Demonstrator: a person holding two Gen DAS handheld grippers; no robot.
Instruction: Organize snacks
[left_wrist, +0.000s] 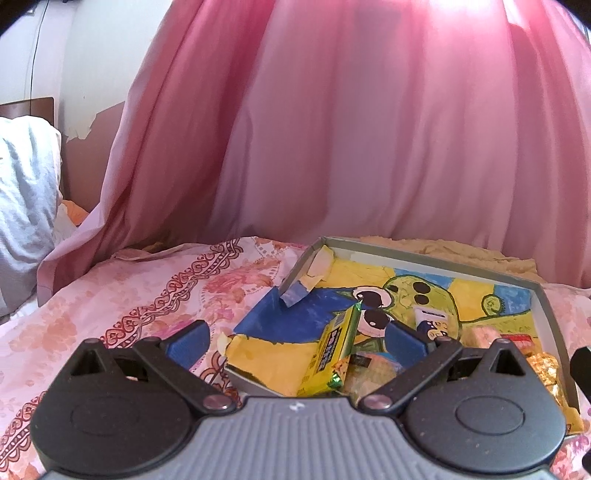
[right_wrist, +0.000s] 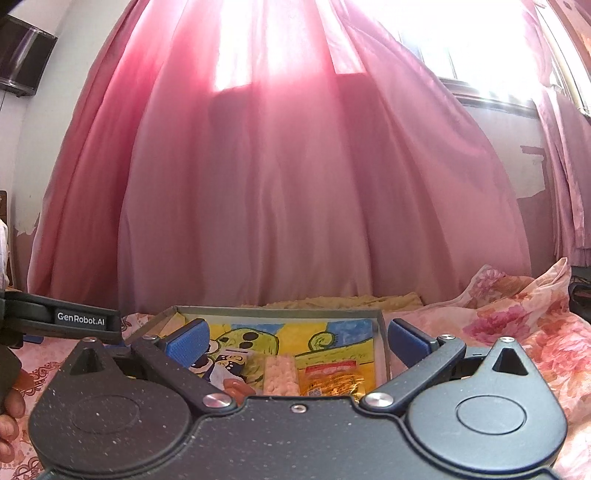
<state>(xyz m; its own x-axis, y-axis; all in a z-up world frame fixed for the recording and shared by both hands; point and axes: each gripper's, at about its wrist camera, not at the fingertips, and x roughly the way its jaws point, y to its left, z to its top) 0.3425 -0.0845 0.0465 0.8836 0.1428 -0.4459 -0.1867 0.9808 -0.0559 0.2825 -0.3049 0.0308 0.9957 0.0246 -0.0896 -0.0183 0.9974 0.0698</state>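
A shallow grey box (left_wrist: 546, 314) lined with a yellow, blue and green cartoon drawing lies on the flowered bed. Inside it are several snacks: a yellow-green packet (left_wrist: 332, 354) leaning upright, a white and blue packet (left_wrist: 432, 321), a gold wrapped snack (left_wrist: 546, 373). My left gripper (left_wrist: 295, 338) is open just above the box's near left corner, holding nothing. The right wrist view shows the same box (right_wrist: 382, 343) with a white-blue packet (right_wrist: 227, 363), a clear pack of pale pieces (right_wrist: 280, 376) and a gold-orange pack (right_wrist: 332, 380). My right gripper (right_wrist: 295, 338) is open over them, empty.
Pink curtains (left_wrist: 332, 129) hang close behind the bed. The pink flowered bedsheet (left_wrist: 129, 295) spreads left of the box, with a white pillow (left_wrist: 26, 184) far left. A person's hand (right_wrist: 9, 406) and the other gripper's body (right_wrist: 55, 317) show at the right wrist view's left edge.
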